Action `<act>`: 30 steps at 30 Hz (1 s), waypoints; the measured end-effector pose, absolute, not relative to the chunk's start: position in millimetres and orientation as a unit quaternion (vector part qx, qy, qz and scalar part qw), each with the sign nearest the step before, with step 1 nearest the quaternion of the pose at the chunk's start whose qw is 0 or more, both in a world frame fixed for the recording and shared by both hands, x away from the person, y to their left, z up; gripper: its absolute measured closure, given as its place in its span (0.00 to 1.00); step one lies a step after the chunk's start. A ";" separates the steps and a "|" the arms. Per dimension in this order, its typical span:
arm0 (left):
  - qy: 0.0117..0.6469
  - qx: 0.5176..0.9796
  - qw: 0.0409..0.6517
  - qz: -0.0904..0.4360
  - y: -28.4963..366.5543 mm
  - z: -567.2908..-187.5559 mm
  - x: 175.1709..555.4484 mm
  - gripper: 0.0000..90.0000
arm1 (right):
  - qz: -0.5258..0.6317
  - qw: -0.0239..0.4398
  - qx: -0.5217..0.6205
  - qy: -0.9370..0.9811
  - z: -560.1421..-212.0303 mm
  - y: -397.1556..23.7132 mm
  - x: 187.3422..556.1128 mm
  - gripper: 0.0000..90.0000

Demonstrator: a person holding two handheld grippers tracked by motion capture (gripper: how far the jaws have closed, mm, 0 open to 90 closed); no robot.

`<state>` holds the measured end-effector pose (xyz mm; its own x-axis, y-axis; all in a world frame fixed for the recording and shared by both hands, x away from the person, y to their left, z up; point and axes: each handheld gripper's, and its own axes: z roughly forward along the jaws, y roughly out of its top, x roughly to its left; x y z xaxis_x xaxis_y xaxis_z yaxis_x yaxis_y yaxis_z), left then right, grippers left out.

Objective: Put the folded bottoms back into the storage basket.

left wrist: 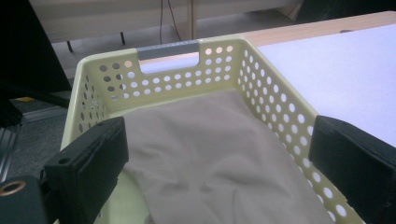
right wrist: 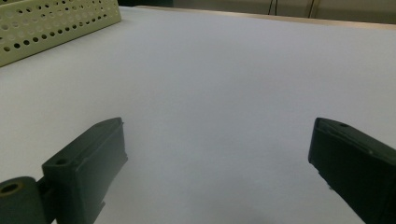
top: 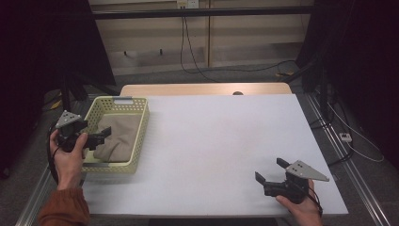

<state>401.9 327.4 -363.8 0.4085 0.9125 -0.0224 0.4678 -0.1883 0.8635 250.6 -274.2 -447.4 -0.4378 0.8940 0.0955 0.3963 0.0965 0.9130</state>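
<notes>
Left gripper (top: 101, 137), jaws wide and empty, hovers over the near-left rim of the yellow basket (top: 139, 141); the beige cloth (top: 118, 138) lies inside it, apparently already deposited. Well right of the basket, the right gripper (top: 269, 172) rests wide open over bare table (top: 211, 141).

Lab-like recording room, white-topped table (top: 221, 141), black curtains (top: 362, 47) either side, loose cables (top: 188, 56) across the floor, metal rails (top: 348, 169)

Two black jaws rising from the bottom, set wide apart, nothing between them. Beyond them, bare white table (right wrist: 224, 84). Top left, corner of a pale yellow perforated basket (right wrist: 51, 23) resting on the table.
</notes>
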 end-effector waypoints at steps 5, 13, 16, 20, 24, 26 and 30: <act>0.478 0.727 0.416 0.264 326.4 -362.5 395.6 0.06 | 0.485 0.257 0.465 0.694 -447.2 -274.2 250.4 0.04; 0.475 0.726 0.415 0.272 325.3 -362.0 383.5 0.06 | 0.486 0.257 0.464 0.695 -447.2 -274.0 250.1 0.04; 0.473 0.727 0.418 0.270 325.4 -363.6 379.5 0.06 | 0.486 0.256 0.465 0.695 -447.1 -274.2 250.0 0.05; 0.476 0.724 0.419 0.271 326.5 -363.6 374.9 0.06 | 0.485 0.257 0.464 0.695 -447.3 -274.0 250.2 0.05; 0.476 0.723 0.419 0.273 328.3 -364.4 371.0 0.06 | 0.485 0.257 0.464 0.695 -447.2 -273.9 250.3 0.05; 0.478 0.722 0.420 0.273 330.2 -365.3 369.2 0.06 | 0.485 0.257 0.464 0.695 -447.2 -273.8 250.2 0.05; 0.481 0.720 0.418 0.274 331.9 -366.9 363.3 0.06 | 0.485 0.257 0.464 0.695 -447.2 -274.0 250.1 0.05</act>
